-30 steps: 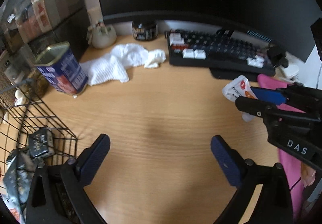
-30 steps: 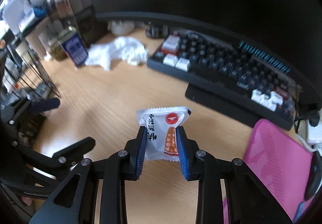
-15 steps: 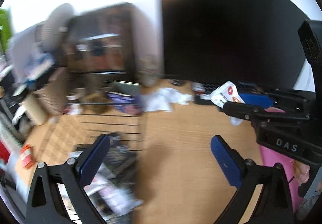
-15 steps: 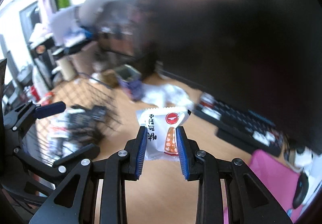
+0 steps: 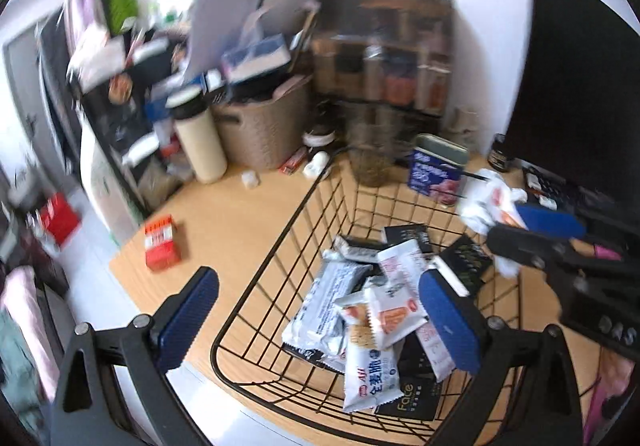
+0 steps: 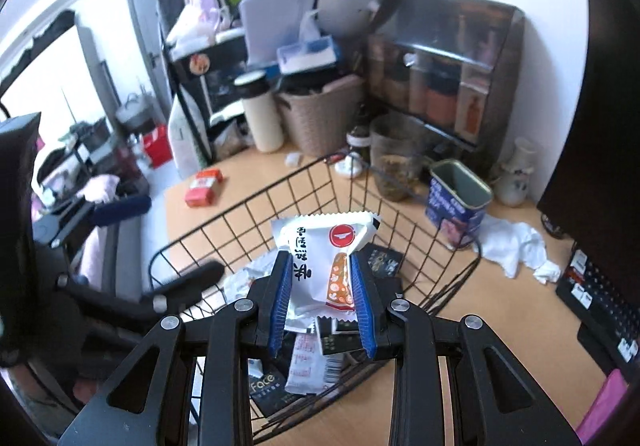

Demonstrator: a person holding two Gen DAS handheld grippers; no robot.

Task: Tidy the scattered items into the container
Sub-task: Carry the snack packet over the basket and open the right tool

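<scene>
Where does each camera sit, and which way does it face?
Left wrist: on the left gripper, open, looking down into the wire basket; the right gripper's fingers enter at right.
Right wrist: on the right gripper, shut on a snack packet above the basket; the left gripper shows at left.
Shared: basket, blue tin, red box.

One wire basket [image 5: 256, 298], one blue tin [image 6: 456, 205], one red box [image 5: 161, 248], two tongs [image 6: 322, 288]
</scene>
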